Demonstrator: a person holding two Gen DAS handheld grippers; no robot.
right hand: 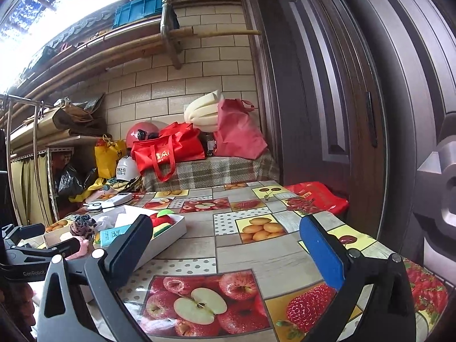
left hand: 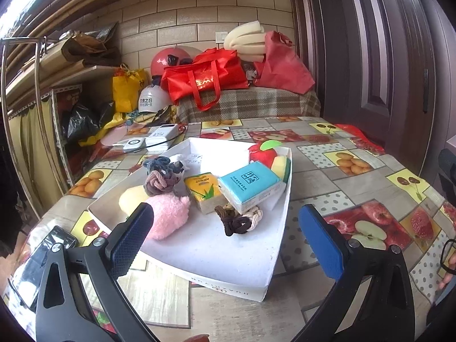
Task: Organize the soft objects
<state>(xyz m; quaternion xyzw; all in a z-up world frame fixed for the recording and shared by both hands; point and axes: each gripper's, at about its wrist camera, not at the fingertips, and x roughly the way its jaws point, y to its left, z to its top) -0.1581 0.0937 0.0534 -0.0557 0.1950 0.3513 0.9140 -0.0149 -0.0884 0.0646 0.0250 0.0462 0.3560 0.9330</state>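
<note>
A white shallow box point(left hand: 199, 250) on the fruit-print table holds soft things: a pink plush point(left hand: 168, 216), a blue tissue pack point(left hand: 250, 188), a yellow tissue pack point(left hand: 203, 192), a brown and white knotted rope point(left hand: 238, 219), grey-brown knotted cloth point(left hand: 159, 182), a red apple plush point(left hand: 263, 154) and a yellow-green sponge point(left hand: 282, 166). My left gripper point(left hand: 228, 236) is open and empty, just above the box's near part. My right gripper point(right hand: 228, 245) is open and empty over bare table, right of the box point(right hand: 168, 232). The left gripper's finger point(right hand: 42, 249) shows at its left edge.
A phone point(left hand: 42, 259) lies at the table's near left. White power banks point(left hand: 159, 139) lie behind the box. A red bag point(right hand: 316, 196) hangs off the table's far right edge by the dark door point(right hand: 342, 99). Bags and helmets crowd the bench behind.
</note>
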